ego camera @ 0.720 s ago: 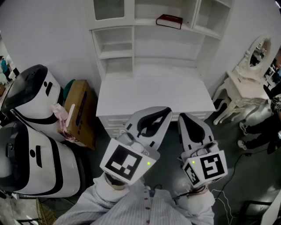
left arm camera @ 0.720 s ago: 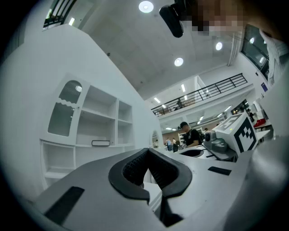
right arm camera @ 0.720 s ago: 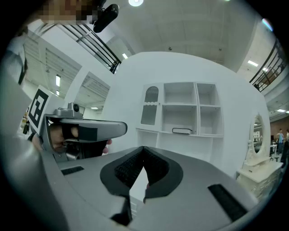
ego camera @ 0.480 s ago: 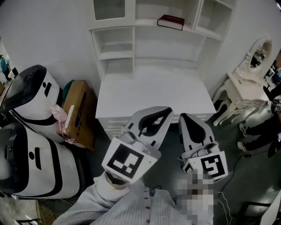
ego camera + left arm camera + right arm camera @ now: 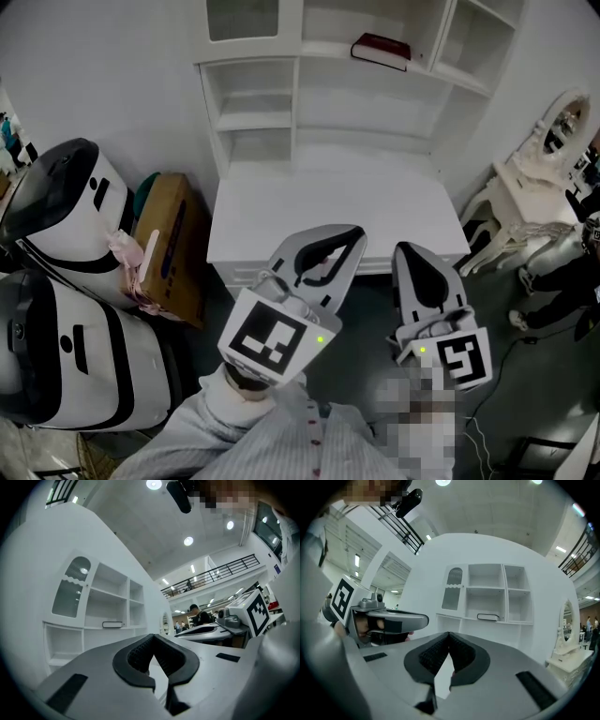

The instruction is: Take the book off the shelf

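- Low in the head view, the left tool (image 5: 349,238) is pointing toward the desk (image 5: 319,202), its jaws pressing together at the tips with nothing between them.
- Behind those closed tips, its ribbed black pads (image 5: 135,653) are curving around an empty hollow.
- Just to its right, the right tool (image 5: 406,249) is also resting its jaws tip to tip and is gripping nothing.
- Both tools are hovering side by side, apart from each other, at the desk's front edge.
- Each tool is carrying a marker cube at its rear: the left cube (image 5: 274,341) is sitting just ahead of the person's white sleeve (image 5: 230,405), and the right cube (image 5: 457,355) is sitting next to a blurred patch.
- Beyond the tools, the white desk is standing against a pale wall.
- On the back of the desk, a white shelf unit (image 5: 251,94) is rising in open compartments, with a glass-fronted door (image 5: 242,17) at its upper left.
- On a board in the wide middle compartment, the book (image 5: 381,49) is lying flat toward the right end; it is dark red, above the desk top, and well apart from both tools.
- Left of the desk, a brown cardboard box (image 5: 173,234) is standing on the floor.
- Beside the box, two white-and-black machines (image 5: 66,202) are sitting one in front of the other.
- Right of the desk, a white dressing table (image 5: 525,192) with an oval mirror (image 5: 565,122) is standing near the wall.
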{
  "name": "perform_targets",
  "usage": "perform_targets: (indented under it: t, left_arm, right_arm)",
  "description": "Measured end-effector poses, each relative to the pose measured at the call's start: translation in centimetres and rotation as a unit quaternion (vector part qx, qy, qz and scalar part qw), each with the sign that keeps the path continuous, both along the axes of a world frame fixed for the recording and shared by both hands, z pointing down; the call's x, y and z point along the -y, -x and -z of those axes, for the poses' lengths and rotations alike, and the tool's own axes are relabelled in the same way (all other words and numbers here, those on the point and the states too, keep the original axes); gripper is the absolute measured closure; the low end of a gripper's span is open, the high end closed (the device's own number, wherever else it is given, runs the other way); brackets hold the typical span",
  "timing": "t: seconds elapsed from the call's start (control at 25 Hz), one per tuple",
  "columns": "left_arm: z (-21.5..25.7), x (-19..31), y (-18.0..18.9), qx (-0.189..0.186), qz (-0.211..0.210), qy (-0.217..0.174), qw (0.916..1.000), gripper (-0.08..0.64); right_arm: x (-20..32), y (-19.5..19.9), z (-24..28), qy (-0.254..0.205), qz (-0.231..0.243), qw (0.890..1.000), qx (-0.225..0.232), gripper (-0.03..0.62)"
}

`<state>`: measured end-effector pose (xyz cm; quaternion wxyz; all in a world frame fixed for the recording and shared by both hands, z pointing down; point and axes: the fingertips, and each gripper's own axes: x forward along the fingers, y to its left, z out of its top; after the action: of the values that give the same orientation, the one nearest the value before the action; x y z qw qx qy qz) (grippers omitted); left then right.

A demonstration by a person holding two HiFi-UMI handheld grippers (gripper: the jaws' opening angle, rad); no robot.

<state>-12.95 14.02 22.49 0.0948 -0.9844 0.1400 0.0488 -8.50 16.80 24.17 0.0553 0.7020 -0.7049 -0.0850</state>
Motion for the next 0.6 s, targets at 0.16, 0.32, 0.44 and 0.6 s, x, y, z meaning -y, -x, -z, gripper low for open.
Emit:
perform_targets:
  t: [0.16,0.32,0.44,0.6]
  left_arm:
    - [-0.2,2.0,0.0,0.001,0.000,-0.003,1.0000,0.549]
    - [-0.5,3.5,0.1,0.005,-0.002,0.000,1.0000,0.549]
    - [-0.8,4.4,0.1,0.007,-0.005,0.004,1.0000,0.549]
    - [-1.1,5.4,-0.5,0.008,-0.008,0.007,0.9999,0.549]
  right_arm:
    - [1.8,-0.2,0.1,-0.002,-0.003,1.000,-0.003,0.578]
    - [3.2,-0.2,0.3,-0.001,-0.007,1.000,-0.007,0.578]
    - [3.9,-0.3,0.3,0.003,-0.013,1.000,-0.008,0.578]
    - [4.7,-1.0,-0.1,0.013,-0.018,1.000,-0.006,0.578]
